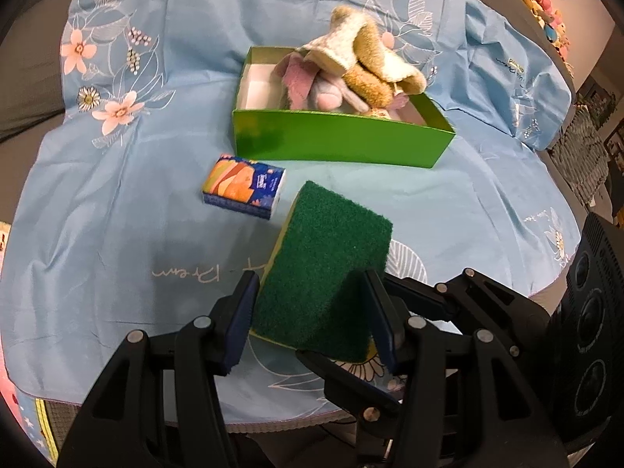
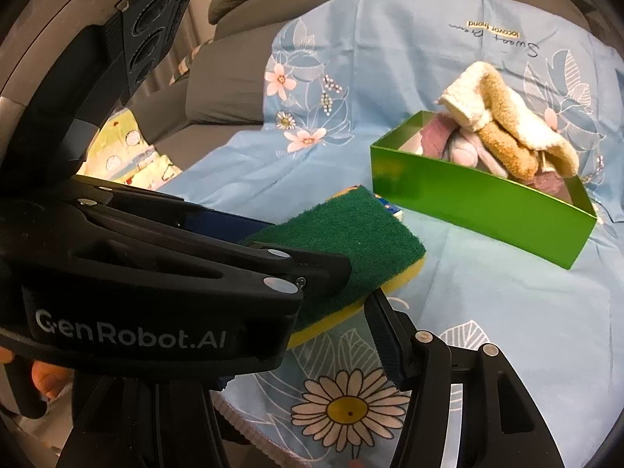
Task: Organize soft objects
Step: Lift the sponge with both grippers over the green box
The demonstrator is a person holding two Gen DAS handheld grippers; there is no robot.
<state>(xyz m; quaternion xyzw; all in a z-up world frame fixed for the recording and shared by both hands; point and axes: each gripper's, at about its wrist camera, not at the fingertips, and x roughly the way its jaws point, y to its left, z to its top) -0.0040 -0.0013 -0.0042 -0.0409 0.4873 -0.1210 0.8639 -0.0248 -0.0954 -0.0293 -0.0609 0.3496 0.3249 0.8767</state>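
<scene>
A green-topped yellow sponge [image 1: 323,257] [image 2: 351,234] hangs tilted above the blue cloth, with my left gripper [image 1: 311,279] [image 2: 296,241] shut on its long sides. My right gripper [image 2: 308,335] comes in from the right. One of its fingers [image 2: 384,343] lies against the sponge's near yellow edge, and the other is hidden behind the left gripper. In the left wrist view its fingers [image 1: 351,382] flank the sponge's near right corner. Beyond stands an open green box [image 1: 343,140] [image 2: 479,202] piled with fluffy cloths [image 1: 370,62] [image 2: 507,136].
A small tissue pack [image 1: 243,185] lies on the flowered blue cloth [image 1: 117,214] left of the sponge, in front of the box. Grey sofa cushions [image 2: 273,0] rise behind. Plush toys [image 1: 546,11] sit far right. A hand [image 2: 43,382] holds the left gripper.
</scene>
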